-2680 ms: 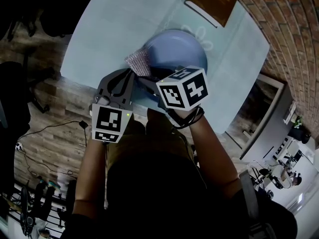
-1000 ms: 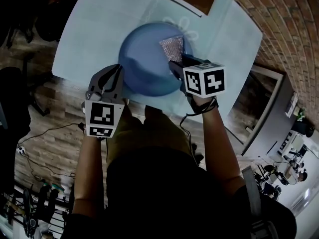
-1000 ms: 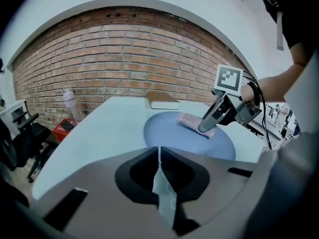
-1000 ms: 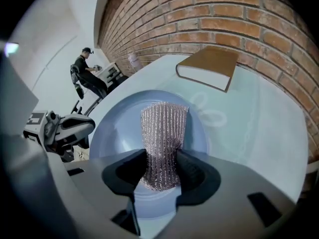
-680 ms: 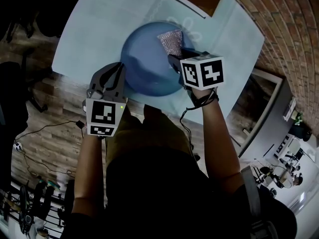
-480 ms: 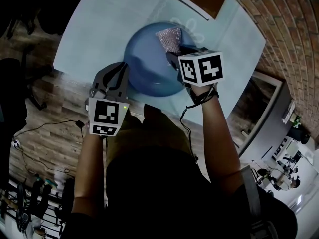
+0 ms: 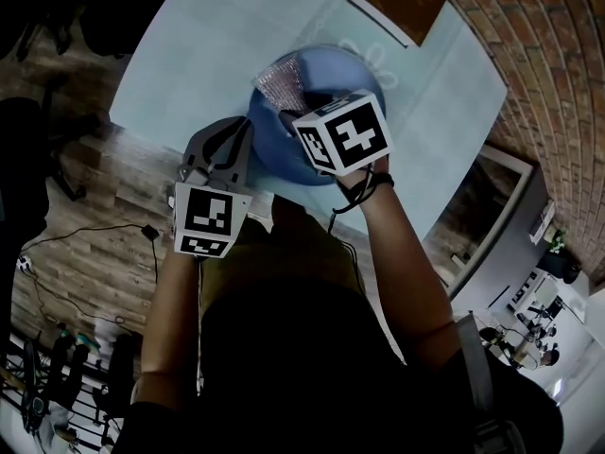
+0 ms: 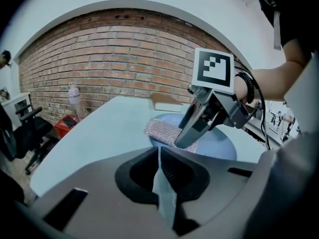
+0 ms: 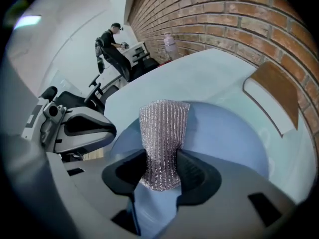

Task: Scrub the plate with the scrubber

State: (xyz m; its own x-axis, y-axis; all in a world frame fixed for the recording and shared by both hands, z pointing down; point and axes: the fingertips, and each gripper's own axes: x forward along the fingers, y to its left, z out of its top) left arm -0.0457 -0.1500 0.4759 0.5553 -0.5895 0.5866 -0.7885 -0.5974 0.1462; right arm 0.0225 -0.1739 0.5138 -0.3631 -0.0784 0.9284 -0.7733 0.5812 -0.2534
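**Plate mostly out of sight**

In the head view the right gripper's (image 7: 289, 113) marker cube (image 7: 342, 133) covers most of the plate (image 7: 268, 146) (only slivers show). The top edge cuts off the brown board (image 7: 402, 0). In the left gripper view, fingers (image 8: 192, 128) hide part of the scrubber (image 8: 162, 130).

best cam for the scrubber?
Right gripper view: scrubber sits centred, mesh sharp, pinched by the right gripper. Head view shows only its end past the marker cube; left gripper view, one side, partly blocked.
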